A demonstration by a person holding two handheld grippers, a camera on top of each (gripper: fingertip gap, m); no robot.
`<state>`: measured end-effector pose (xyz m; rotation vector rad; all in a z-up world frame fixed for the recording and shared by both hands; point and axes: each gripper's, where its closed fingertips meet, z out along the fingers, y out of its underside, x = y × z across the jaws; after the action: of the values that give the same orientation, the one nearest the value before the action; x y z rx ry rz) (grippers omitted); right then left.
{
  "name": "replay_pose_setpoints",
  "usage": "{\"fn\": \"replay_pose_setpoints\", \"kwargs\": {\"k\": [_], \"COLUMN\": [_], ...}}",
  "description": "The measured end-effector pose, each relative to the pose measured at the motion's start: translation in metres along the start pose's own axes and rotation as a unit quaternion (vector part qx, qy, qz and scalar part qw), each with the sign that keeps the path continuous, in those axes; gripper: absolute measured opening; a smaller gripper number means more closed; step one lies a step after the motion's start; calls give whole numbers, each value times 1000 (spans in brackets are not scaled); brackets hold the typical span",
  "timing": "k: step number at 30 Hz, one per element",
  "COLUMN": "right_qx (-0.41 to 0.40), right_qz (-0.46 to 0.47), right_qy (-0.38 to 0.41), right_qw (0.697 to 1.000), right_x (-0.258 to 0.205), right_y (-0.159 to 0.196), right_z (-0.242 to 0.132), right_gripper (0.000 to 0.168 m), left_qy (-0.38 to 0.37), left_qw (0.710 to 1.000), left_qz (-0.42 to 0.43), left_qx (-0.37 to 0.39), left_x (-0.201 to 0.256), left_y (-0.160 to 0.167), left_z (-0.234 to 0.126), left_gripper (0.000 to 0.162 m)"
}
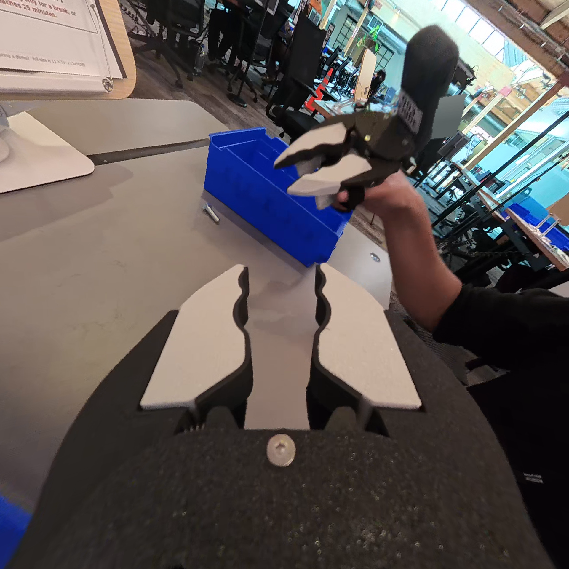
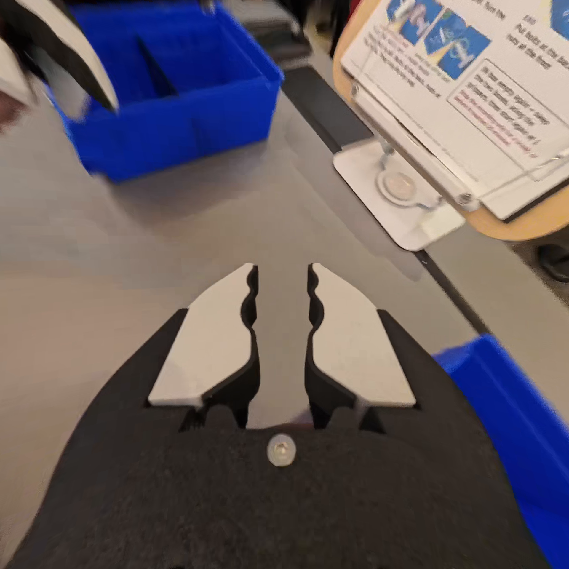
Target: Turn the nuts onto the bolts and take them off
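Right tool (image 1: 284, 177) aloft (jaws parted), empty.

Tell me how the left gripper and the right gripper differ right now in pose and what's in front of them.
The left gripper sits low over the grey table, while the right gripper is raised in the air beside the blue bin. The left gripper points toward the bin and the bolt; the right gripper's own view faces the instruction stand. Shared: both have their fingers apart and hold nothing.
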<state>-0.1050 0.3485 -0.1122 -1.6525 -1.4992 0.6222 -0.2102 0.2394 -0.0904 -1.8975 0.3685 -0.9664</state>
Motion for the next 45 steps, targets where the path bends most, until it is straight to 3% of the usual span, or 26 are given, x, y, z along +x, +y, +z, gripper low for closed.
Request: {"fn": "replay_pose_setpoints", "kwargs": {"k": [2,4,7,9,13,16,20,23,25,32,38,40,41,45], "right_qx": [-110,-225,-348,-382,-331,-268,-151,-39,16,64,57,56,56,60], "right_qz": [-77,-155,-129,-83,-47,-39,8,54,79,102,108,114,118,139], "right_qy": [33,29,3,-20,-31,-11,1,-38,-65,-106,-123,-130,-134,-153], "right_qw": [990,962,929,920,942,963,989,997,995,987,985,983,982,977], "right_x": [21,36,54,56,47,36,9,-34,-66,-133,-142,-142,-142,-145], "right_y": [20,43,72,80,70,55,38,28,29,60,68,68,68,70], "right_z": [0,10,31,46,78,87,83,68,53,15,18,21,22,23], "right_gripper": [31,34,39,42,44,44,45,47,47,44,43,43,42,40], "left_qy": [-5,0,-5,-15,-74,-176,-352,-424,-441,-381,-304,-283,-280,-281], "left_qw": [1000,1000,1000,999,994,977,920,883,871,881,898,909,911,913], "left_qz": [3,1,9,22,56,86,93,56,51,80,88,94,96,97], "left_qx": [-7,-16,-29,-36,-60,-82,-143,-193,-208,-269,-305,-290,-287,-279], "left_x": [-2,0,2,3,0,-7,-48,-91,-117,-171,-182,-180,-179,-174], "left_y": [4,7,11,10,12,30,106,166,188,202,211,209,210,214], "left_z": [2,5,8,6,-13,-65,-184,-255,-280,-302,-296,-291,-289,-291], "left_gripper": [40,40,40,40,40,41,45,44,44,42,35,25,18,18]}}
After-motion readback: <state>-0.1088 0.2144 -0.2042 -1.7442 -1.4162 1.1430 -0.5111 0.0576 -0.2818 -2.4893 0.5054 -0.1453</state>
